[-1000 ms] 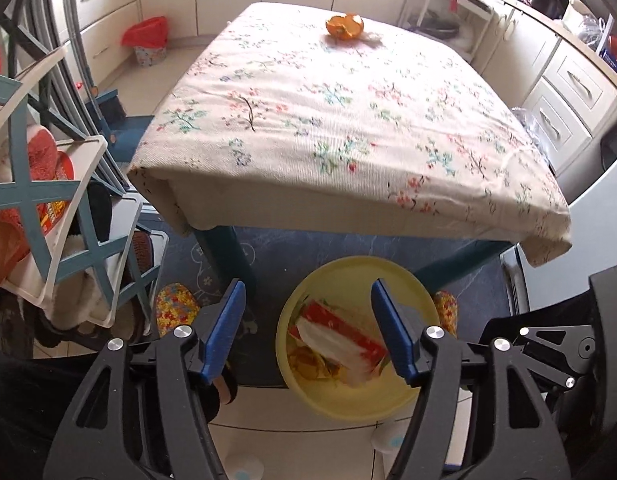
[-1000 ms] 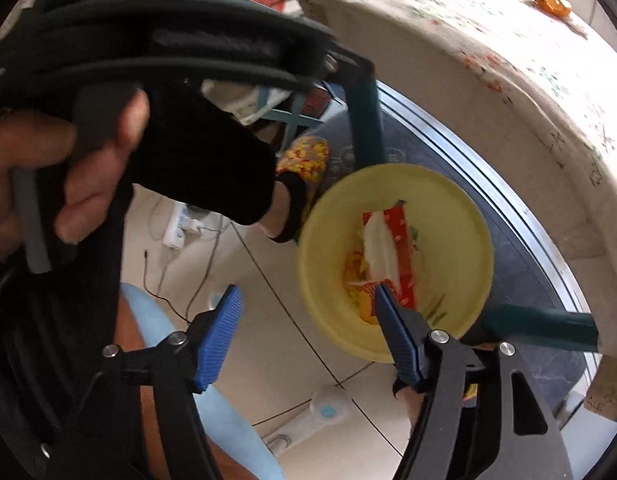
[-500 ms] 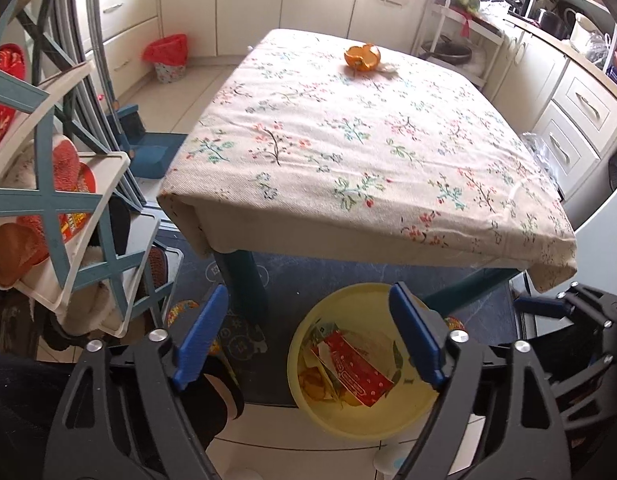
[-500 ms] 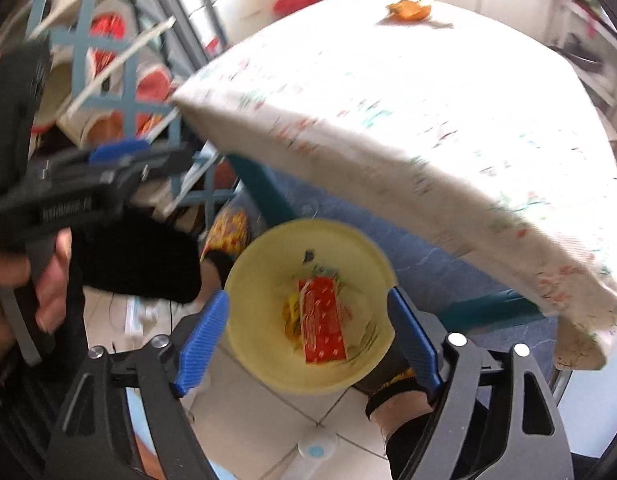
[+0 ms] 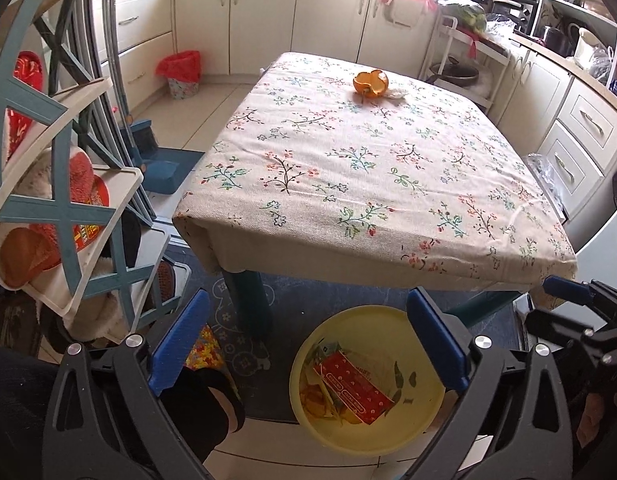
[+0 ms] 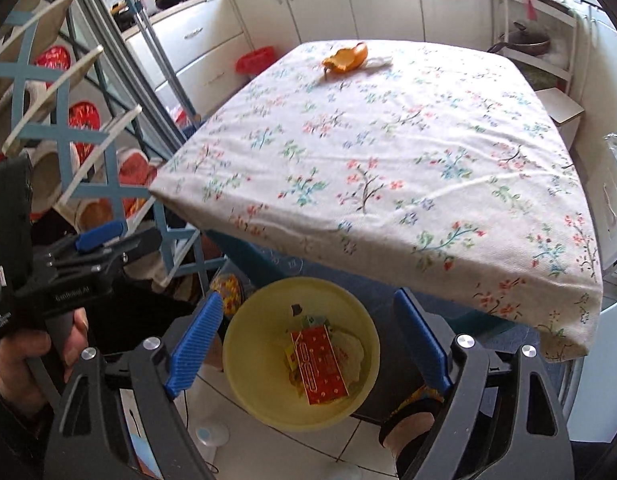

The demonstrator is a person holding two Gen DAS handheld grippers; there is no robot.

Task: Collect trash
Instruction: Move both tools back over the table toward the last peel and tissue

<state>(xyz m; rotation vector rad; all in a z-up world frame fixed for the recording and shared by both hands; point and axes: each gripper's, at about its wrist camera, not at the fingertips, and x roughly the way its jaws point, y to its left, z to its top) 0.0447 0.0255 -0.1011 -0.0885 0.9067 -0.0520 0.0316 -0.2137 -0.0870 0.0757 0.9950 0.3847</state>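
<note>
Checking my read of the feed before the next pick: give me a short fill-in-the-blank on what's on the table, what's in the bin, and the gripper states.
1. The only trash left on the floral tablecloth is an orange ____ at its far end.
2. The red wrapper lies inside the ____ bin on the floor.
3. Both the left gripper and the right gripper are ____, holding nothing.

Missing words: peel; yellow; open
</note>
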